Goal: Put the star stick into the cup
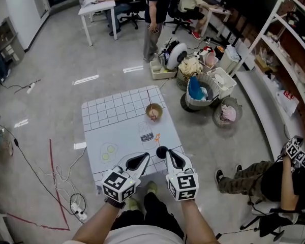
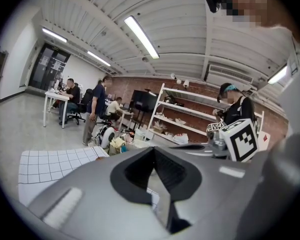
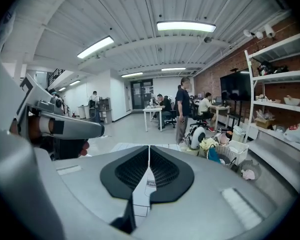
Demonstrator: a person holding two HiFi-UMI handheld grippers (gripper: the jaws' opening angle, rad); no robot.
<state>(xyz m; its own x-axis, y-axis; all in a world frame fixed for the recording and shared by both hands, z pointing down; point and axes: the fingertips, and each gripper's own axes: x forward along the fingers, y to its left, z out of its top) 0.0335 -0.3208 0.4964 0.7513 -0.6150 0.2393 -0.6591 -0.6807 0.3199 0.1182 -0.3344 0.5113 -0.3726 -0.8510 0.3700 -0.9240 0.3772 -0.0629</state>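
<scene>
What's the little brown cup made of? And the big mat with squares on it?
The cup is tan and dull, not shiny, so maybe paper or wood; it is too small to be sure. The mat looks like a thin printed sheet, perhaps vinyl or cloth: it lies flat with grid lines and pictures on it.

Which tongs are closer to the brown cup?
Right, but only just. The right tongs hang over the near edge of the mat, nearly in line with the brown cup; the left tongs hang beside them, slightly farther back and left.
</scene>
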